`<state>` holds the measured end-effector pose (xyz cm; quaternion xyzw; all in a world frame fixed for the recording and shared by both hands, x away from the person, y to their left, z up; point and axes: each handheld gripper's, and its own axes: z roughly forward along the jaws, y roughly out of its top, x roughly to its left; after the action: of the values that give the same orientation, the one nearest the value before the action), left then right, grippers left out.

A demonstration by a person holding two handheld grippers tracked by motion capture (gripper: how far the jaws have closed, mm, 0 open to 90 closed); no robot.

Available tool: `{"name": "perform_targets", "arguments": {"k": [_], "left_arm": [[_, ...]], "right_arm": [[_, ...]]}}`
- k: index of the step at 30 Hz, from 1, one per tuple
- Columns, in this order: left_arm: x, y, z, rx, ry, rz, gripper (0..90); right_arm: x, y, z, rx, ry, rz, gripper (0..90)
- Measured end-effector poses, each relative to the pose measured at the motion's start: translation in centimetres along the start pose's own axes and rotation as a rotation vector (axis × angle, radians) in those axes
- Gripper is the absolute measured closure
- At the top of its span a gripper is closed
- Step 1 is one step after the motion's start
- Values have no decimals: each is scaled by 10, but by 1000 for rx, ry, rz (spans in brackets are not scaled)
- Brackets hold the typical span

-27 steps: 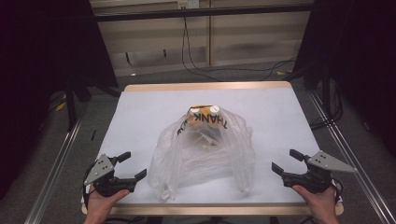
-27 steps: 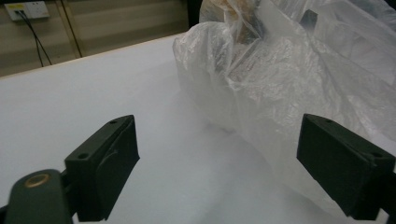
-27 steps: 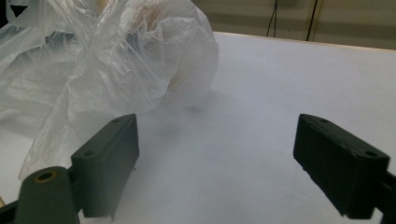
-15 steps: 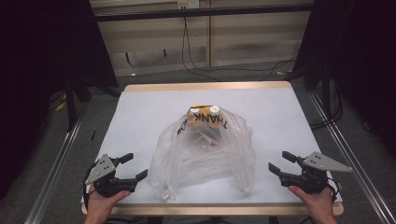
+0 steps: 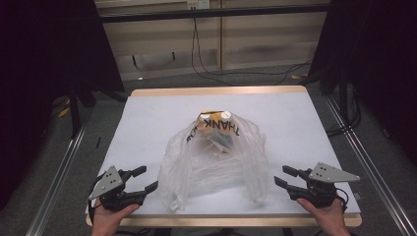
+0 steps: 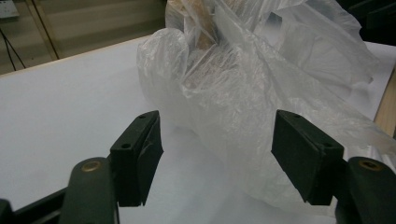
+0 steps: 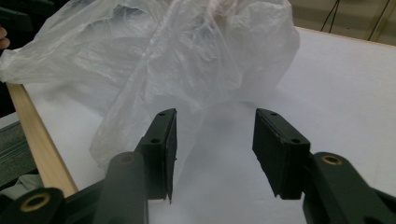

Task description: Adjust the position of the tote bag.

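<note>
Both tools sit at the near rim of the table (image 5: 147, 103), so this looks like the approach step, before any grasp on the clear plastic bag (image 5: 216, 162).

The left gripper (image 5: 145, 178) waits at about seven o'clock from the bag, jaws apart and empty, just beside the film's near-left corner. The right gripper (image 5: 284, 176) waits at about four o'clock, jaws likewise apart with nothing between them, a little farther off the bag.

The next move probably calls for each tool to slide inward and pinch loose film.

The bag lies mid-table, its printed top and the packaged items inside (image 5: 219, 137) toward twelve o'clock. Bare white surface runs at nine and three o'clock; the wooden edge is close behind both hands.
</note>
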<state>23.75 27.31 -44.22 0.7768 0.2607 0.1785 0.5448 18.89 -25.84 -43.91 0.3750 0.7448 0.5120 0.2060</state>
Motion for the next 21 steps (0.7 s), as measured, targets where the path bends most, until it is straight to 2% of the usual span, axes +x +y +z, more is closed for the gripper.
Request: {"name": "perform_targets", "arguments": {"k": [2, 4, 7, 10, 11, 14, 16, 18, 20, 21], "left_arm": [[-2, 1, -1, -7, -23, 10, 363], [-4, 2, -2, 5, -11, 21, 376], [-11, 4, 0, 1, -31, 24, 406], [-19, 8, 2, 4, -69, 40, 432], [-20, 9, 3, -2, -96, 49, 432], [-25, 9, 6, -2, -97, 47, 449], [-31, 8, 11, 26, -143, 50, 477], [-34, 10, 12, 49, -139, 68, 517], [-38, 11, 14, 49, -170, 64, 590], [-39, 11, 15, 47, -169, 66, 596]], "right_arm": [[4, 1, 0, 2, 16, -23, 556], [6, 2, 0, 2, 20, -32, 566], [14, 6, 0, -10, 55, -53, 662], [18, 6, 2, -3, 95, -67, 701], [20, 6, 3, 1, 110, -67, 714], [25, 6, 6, 20, 136, -80, 736], [27, 6, 10, 29, 154, -80, 751], [30, 5, 14, 41, 146, -99, 767], [32, 5, 20, 60, 163, -111, 769], [33, 5, 23, 67, 171, -117, 769]]}}
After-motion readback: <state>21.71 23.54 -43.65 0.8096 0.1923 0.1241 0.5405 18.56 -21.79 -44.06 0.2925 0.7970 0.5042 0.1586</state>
